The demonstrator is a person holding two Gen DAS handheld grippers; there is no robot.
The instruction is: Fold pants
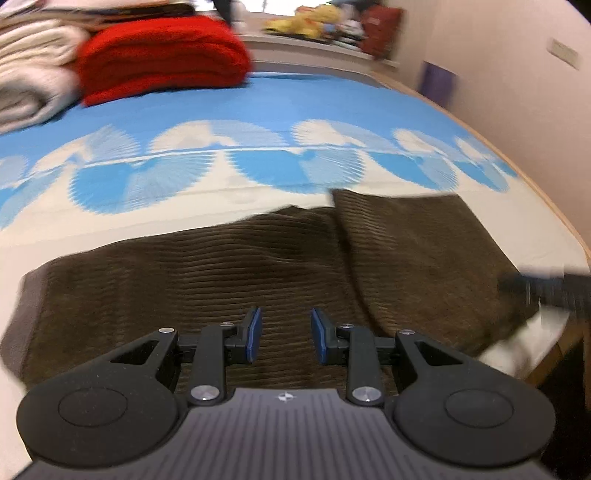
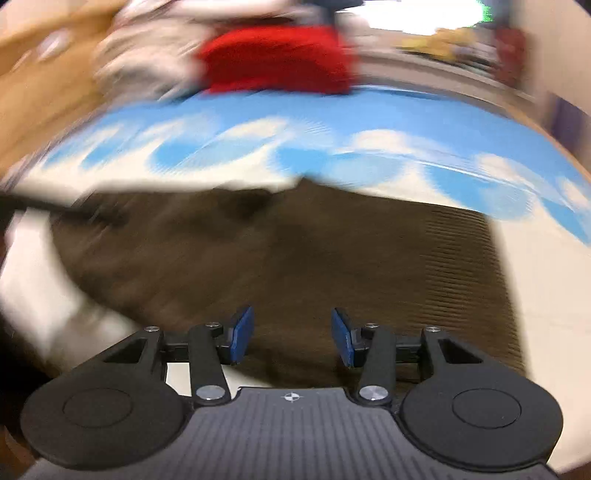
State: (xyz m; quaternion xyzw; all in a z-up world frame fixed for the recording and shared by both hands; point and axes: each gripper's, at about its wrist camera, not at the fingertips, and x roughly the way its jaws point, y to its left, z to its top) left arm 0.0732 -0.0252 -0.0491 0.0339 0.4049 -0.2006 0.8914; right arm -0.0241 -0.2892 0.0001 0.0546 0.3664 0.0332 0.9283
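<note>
Brown corduroy pants (image 1: pixel 221 266) lie across the near part of the bed, with one part folded over on the right (image 1: pixel 417 251). My left gripper (image 1: pixel 286 336) hovers over the pants, its blue pads apart and nothing pinched between them. In the right wrist view the same pants (image 2: pixel 295 251) are blurred. My right gripper (image 2: pixel 291 338) stands open over their near edge, holding nothing. A dark blurred shape at the right edge of the left wrist view (image 1: pixel 546 291) looks like the other gripper.
The bed sheet (image 1: pixel 258 103) is blue with white fan shapes. A folded red blanket (image 1: pixel 162 55) and a cream blanket (image 1: pixel 33 74) sit at the far left. Plush toys (image 1: pixel 306 22) lie on a ledge behind. The bed's wooden edge (image 1: pixel 546 199) and a wall run along the right.
</note>
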